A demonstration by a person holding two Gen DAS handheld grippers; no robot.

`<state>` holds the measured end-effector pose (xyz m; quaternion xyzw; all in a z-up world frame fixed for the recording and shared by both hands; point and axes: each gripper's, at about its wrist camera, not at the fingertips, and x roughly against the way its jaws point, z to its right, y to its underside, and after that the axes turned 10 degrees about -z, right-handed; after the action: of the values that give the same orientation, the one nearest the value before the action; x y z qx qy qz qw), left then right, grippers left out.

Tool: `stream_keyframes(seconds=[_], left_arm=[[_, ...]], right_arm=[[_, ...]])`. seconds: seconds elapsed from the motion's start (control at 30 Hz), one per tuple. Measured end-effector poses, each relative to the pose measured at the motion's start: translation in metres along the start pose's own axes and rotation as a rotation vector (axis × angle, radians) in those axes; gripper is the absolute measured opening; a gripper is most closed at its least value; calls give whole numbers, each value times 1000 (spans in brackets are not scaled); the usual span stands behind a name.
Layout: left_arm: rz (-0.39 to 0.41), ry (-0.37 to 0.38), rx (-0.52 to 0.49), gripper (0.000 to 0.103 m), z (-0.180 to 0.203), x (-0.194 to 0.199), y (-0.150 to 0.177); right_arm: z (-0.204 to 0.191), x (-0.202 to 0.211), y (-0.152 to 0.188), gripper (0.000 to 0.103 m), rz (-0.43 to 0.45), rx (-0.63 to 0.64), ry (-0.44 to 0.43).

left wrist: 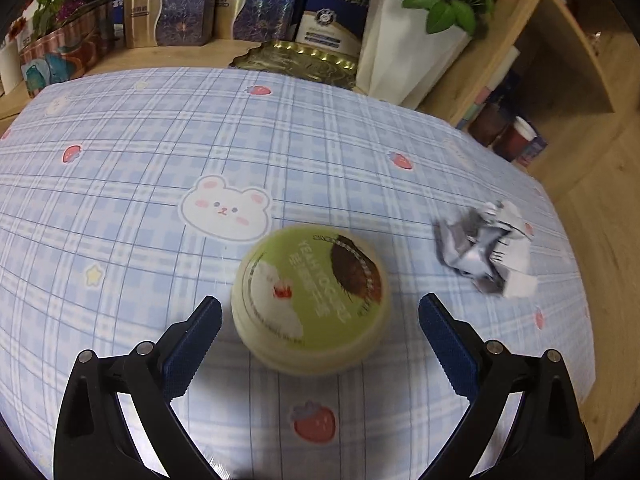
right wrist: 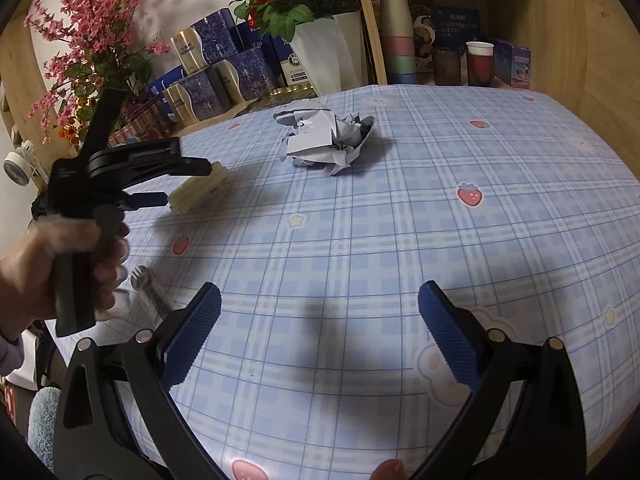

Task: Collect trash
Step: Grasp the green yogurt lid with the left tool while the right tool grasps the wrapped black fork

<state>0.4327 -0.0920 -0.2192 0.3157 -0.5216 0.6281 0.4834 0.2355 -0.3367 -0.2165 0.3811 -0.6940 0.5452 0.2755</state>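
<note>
Straddling the yogurt cup point(left wrist: 310, 300) untouched, left gripper point(left wrist: 320, 316) fingers wide.

My left gripper point(left wrist: 320, 312) and right gripper point(right wrist: 319, 312) look alike: glossy black plastic arms forking into struts, each with two round silver screw heads near the joints. The fingers point(left wrist: 192, 348) carry ribbed dark-blue pads. From the right camera I see my left hand point(right wrist: 36, 272) around a black handle, with a greyish-purple sleeve cuff point(right wrist: 10, 354) at the wrist
</note>
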Motion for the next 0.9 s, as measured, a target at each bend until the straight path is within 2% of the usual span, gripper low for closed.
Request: stream_keyframes(seconds=[0.1, 0.13, 0.37, 0.6, 0.77, 0.9], left_arm=[[-11, 5, 39, 94, -5, -8, -4], [-16, 11, 45, 83, -7, -9, -5], [24, 40, -9, 81, -6, 9, -2], [110, 70, -54, 81, -11, 59, 1], [152, 47, -99, 81, -22, 87, 19], [157, 28, -110, 81, -42, 105, 45]], right_arm=[[1, -2, 1, 97, -3, 1, -3], [1, -2, 1, 97, -5, -2, -4], [1, -2, 4, 97, -11, -4, -8], [-11, -1, 4, 97, -20, 26, -8], [-26, -4, 1, 97, -43, 75, -13], [-51, -18, -2, 97, -107, 186, -37]])
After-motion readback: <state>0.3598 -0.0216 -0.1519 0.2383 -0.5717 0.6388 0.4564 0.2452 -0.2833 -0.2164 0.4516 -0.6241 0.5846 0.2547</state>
